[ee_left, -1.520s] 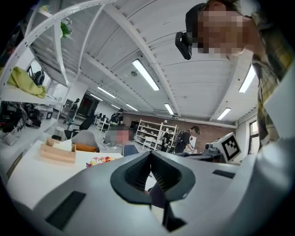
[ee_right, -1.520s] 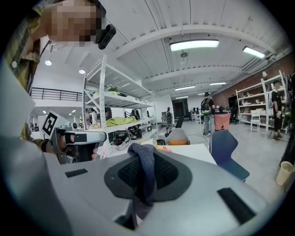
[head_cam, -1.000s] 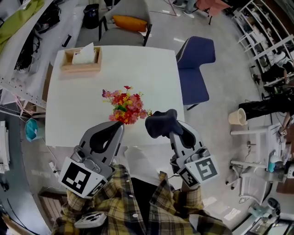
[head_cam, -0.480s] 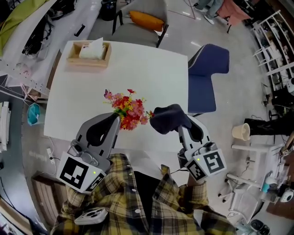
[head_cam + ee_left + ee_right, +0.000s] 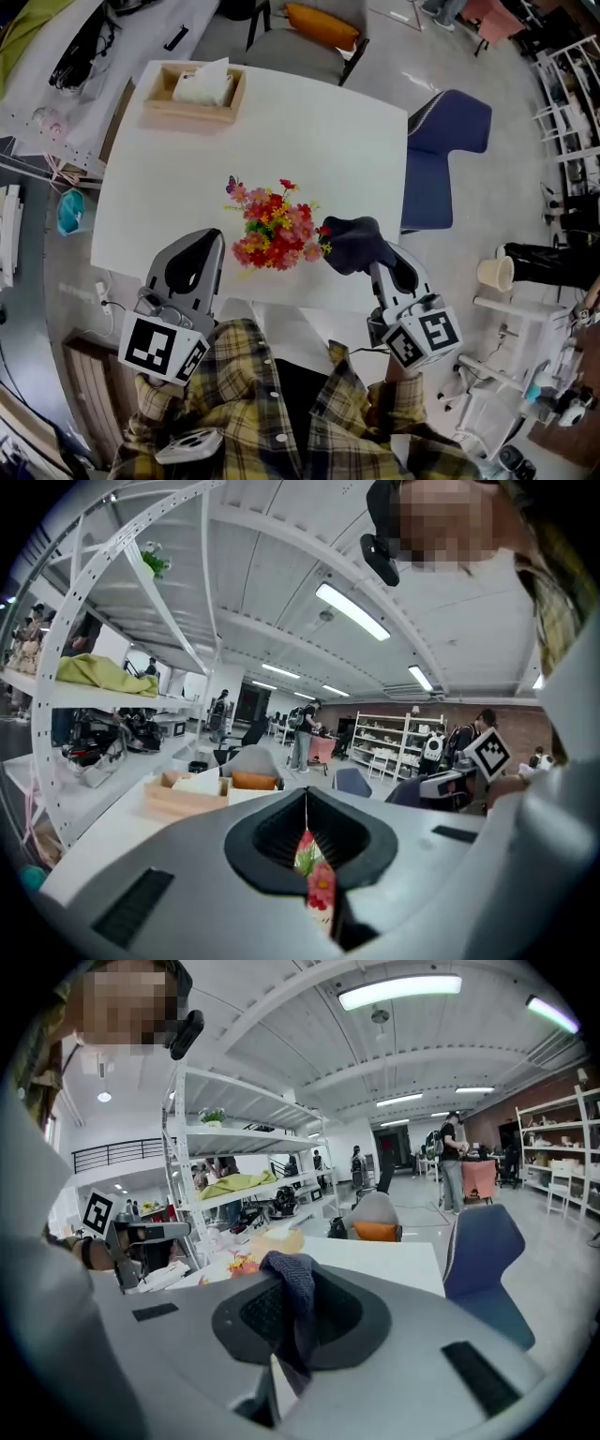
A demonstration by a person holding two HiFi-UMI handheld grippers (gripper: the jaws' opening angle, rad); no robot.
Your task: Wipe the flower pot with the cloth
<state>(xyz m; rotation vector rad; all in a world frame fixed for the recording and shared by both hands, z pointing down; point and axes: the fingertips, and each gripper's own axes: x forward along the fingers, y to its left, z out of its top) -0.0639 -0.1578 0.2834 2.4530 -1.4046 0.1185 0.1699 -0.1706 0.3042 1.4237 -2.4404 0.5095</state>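
Two-handed, you are holding the left gripper (image 5: 212,240), jaws together, and the right gripper (image 5: 375,270), clamping the cloth (image 5: 351,242), low beside the flowers (image 5: 277,225) on the table (image 5: 319,131).

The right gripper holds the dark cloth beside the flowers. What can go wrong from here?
The flowers stand near the front edge of the table; a sideways push from the cloth in the right gripper could tip or slide the pot. The blooms hide the pot from above, so the cloth may catch petals instead. The left gripper is shut, not steadying anything.
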